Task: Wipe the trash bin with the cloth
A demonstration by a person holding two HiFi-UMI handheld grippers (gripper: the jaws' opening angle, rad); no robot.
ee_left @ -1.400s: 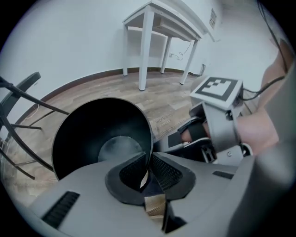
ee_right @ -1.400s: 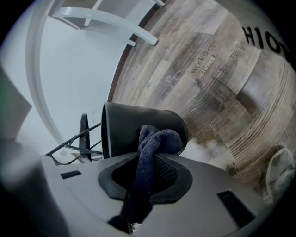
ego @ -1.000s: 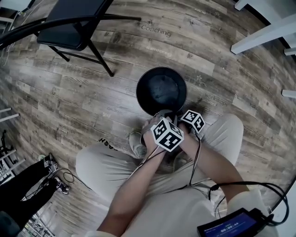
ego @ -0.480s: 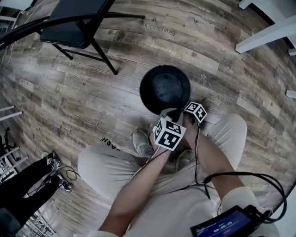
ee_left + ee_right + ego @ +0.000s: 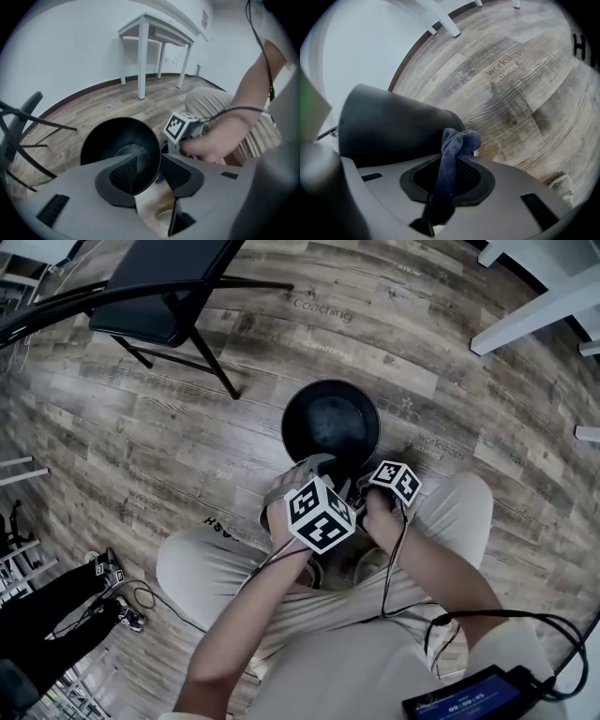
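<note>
A round black trash bin [image 5: 330,423] stands open on the wood floor just beyond the person's knees. My left gripper [image 5: 312,471] hovers at its near rim. Its jaws have just been opening, and in the left gripper view the bin [image 5: 119,140] rim shows in the gap between the pads without being pressed by my left gripper [image 5: 149,171]. My right gripper [image 5: 362,487] is at the bin's near right side. In the right gripper view my right gripper [image 5: 450,174] is shut on a dark blue cloth [image 5: 454,145], bunched up beside the bin's outer wall [image 5: 389,124].
A black folding chair [image 5: 159,296] stands at the back left and white table legs [image 5: 534,306] at the back right. Dark gear and cables [image 5: 56,615] lie at the lower left. A device with a screen [image 5: 473,695] hangs at the person's waist.
My left gripper has lifted and shifted left, away from the right one. The right gripper stays close to the bin's near rim with the cloth.
</note>
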